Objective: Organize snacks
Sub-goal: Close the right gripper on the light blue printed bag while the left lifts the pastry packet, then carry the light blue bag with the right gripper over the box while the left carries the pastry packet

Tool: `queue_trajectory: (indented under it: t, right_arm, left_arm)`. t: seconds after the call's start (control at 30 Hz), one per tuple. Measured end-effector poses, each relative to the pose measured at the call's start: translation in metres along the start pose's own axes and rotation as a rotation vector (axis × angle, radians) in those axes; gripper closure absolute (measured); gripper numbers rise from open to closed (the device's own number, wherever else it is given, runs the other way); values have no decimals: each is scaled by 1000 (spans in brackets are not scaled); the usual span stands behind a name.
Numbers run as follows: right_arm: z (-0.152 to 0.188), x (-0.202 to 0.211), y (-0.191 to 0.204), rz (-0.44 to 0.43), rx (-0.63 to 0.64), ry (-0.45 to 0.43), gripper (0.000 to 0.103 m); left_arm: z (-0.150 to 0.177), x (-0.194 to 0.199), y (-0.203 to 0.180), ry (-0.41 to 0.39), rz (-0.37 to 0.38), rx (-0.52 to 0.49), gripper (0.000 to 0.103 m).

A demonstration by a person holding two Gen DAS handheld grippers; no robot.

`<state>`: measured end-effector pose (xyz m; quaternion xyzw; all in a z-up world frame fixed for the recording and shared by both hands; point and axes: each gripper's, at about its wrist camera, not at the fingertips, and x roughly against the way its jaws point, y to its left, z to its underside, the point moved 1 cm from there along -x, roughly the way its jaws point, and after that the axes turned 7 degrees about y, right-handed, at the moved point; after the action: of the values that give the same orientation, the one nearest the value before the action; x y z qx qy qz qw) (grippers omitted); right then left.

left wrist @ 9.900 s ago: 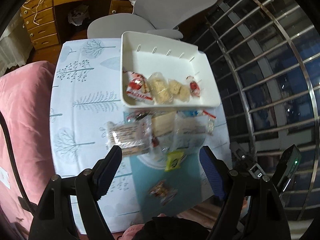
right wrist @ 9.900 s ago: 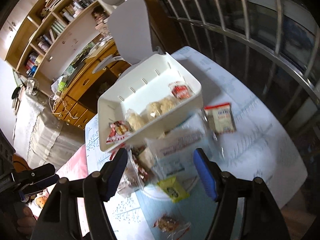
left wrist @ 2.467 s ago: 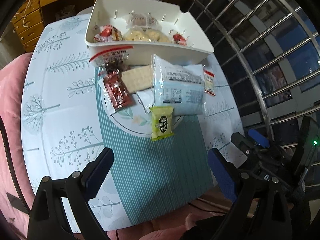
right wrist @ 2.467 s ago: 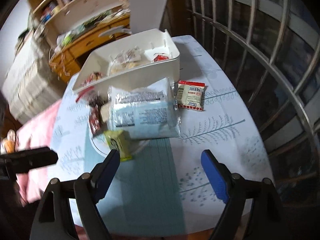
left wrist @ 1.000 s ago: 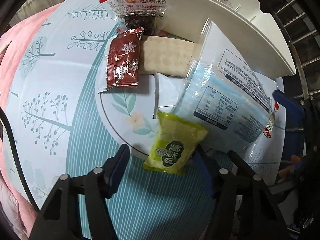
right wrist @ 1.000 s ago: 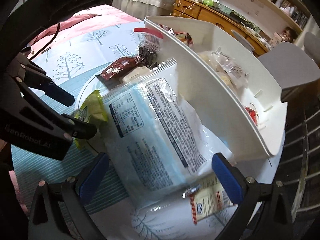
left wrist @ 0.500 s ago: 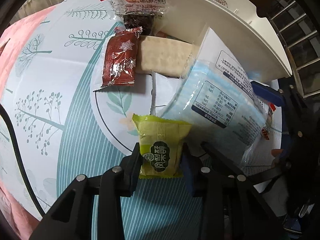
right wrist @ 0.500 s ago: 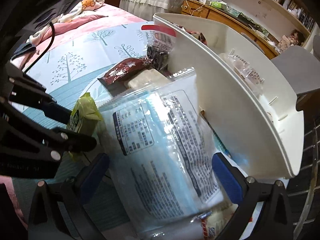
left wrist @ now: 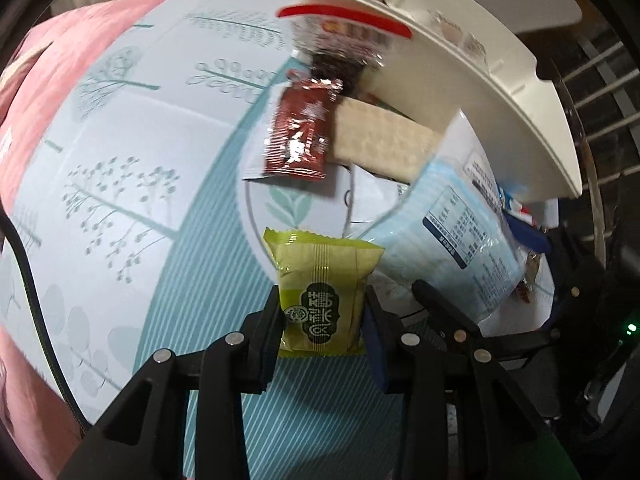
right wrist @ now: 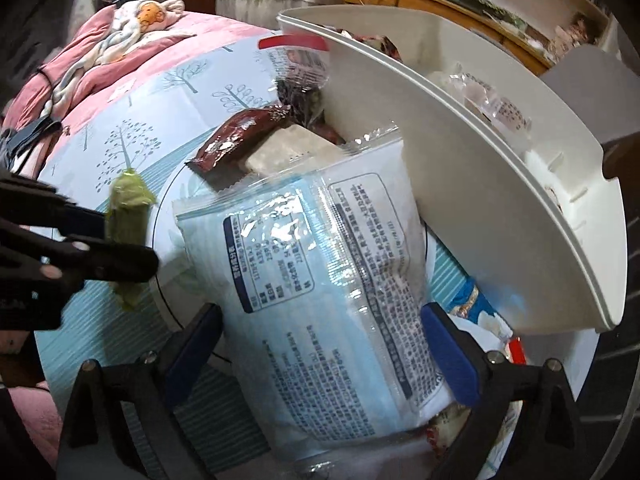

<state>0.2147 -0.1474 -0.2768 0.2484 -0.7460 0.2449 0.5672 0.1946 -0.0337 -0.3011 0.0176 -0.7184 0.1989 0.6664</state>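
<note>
A white plastic bin stands at the upper right of both wrist views on a bench covered with a pale tree-print cloth. Inside the bin lie clear-wrapped snacks along its far wall, and a red-printed packet shows over the rim at its left end; the rest of its contents is hidden by the near wall.

The left gripper, low in the centre of the left wrist view, is clamped narrowly on the lower half of a green snack packet, which stands upright between the pads.

The right gripper spans wide across a large pale-blue printed bag that fills the middle of the right wrist view; its jaws are closing, the bag lies between them, and the blue pads sit at or just beside the bag's edges, though firm contact cannot be made out.

Against the bin's outer wall, toward the upper centre, lie a dark red foil packet, a beige wafer bar and a clear bag with a red strip holding dark pieces. All rest partly on a round white plate over a teal striped mat. A pink blanket fills the upper left.
</note>
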Motion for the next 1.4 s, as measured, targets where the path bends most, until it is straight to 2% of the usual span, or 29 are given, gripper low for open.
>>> queue_trajectory:
  t: [0.23, 0.37, 0.53, 0.63, 0.73, 0.87, 1.0, 1.23, 1.4]
  right_arm:
    - [-4, 2, -2, -7, -110, 45, 11]
    - [-5, 8, -11, -95, -232, 57, 21]
    - [-1, 14, -17, -160, -329, 62, 35]
    - [9, 18, -19, -206, -396, 66, 38]
    - [20, 25, -18, -218, -435, 61, 39]
    - [31, 41, -17, -246, -476, 27, 40]
    - [38, 64, -22, -294, -500, -43, 40]
    - [37, 102, -36, -273, -580, -127, 40]
    - [29, 124, -54, -249, -651, -188, 40]
  left_arm:
    - [10, 33, 25, -25, 13, 42, 68]
    - [8, 47, 25, -45, 21, 46, 68]
    - [3, 66, 18, -72, 19, 0, 68]
    - [0, 75, 13, -78, 4, -36, 68]
    - [-2, 87, 8, -79, 7, -68, 68]
    - [-9, 103, 4, -55, 12, -126, 68]
    - [-18, 120, -7, -31, 40, -206, 68]
    - [-36, 146, -35, 4, 79, -373, 68]
    - [-56, 159, -52, 21, 81, -445, 68]
